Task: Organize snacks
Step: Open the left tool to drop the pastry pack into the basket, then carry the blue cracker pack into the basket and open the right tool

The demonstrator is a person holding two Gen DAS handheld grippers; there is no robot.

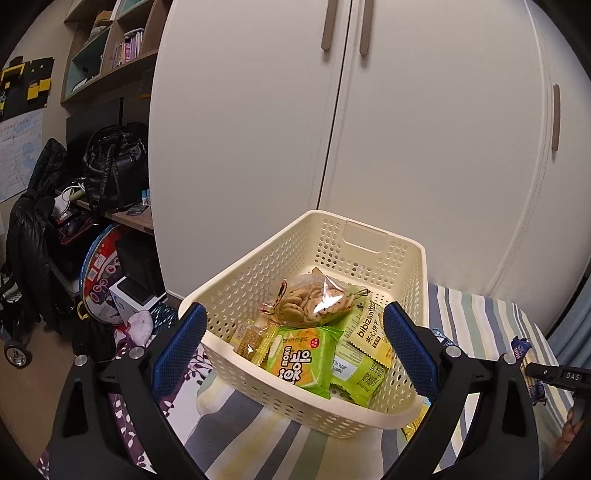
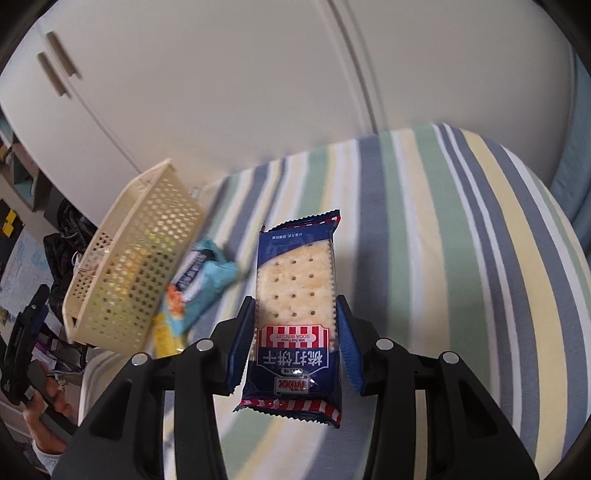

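Left wrist view: the left gripper [image 1: 293, 341] hung spread wide over a cream basket [image 1: 240, 280] of snack packets on a striped bedcover [image 1: 476, 317]. Right wrist view: the right gripper [image 2: 295, 332] pinched a soda biscuit pack [image 2: 295, 295] above the bedcover, right of the basket.

White wardrobe [image 1: 369, 140] is filling most of the background, double doors with taupe vertical handles [image 1: 328, 26], a third handle [image 1: 556, 116] sitting on the door further right. Striped bedsheet [image 2: 443, 229] is covering the bed, bands of grey-blue, green, pale yellow and white, running right up against the wardrobe base. Wooden wall shelves [image 1: 107, 48] are hanging upper left, books [image 1: 129, 48] standing in one cubby. Below them a desk [image 1: 129, 218] is carrying a black backpack [image 1: 110, 166]. Black jacket [image 1: 33, 229] is hanging at far left. Wall map [image 1: 18, 151] is showing beside it. Light is looking even and soft, no window in view.
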